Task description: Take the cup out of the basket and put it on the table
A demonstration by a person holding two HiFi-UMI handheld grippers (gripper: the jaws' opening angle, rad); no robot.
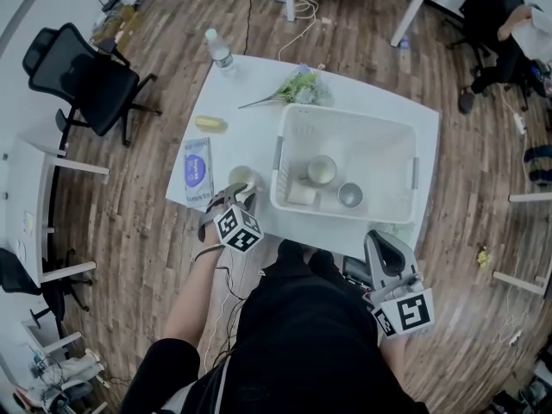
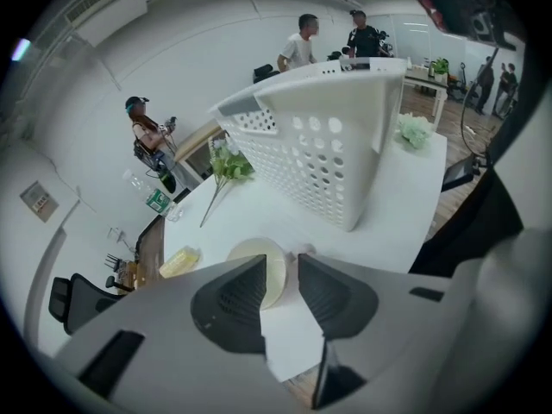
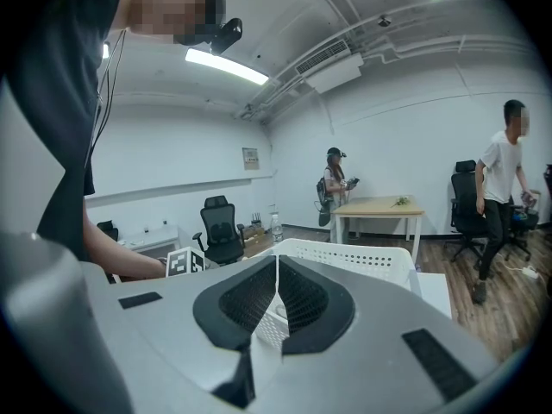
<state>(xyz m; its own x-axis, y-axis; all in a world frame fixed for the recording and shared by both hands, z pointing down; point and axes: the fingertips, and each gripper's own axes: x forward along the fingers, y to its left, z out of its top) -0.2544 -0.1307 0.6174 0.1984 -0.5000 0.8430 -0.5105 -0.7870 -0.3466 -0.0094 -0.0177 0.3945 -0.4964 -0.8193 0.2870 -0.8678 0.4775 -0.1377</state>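
**Cup's down, now just back off clean**

The pale yellow round cup sits on the white table, just left of the white perforated plastic basket. The left gripper hovers over it with its jaws partway apart, not squeezing as far as I can see. I'd lift straight up so nothing clips the rim. The right gripper is pinched closed and empty by the near edge. Around it: wood plank floor, a black office chair, people standing about.
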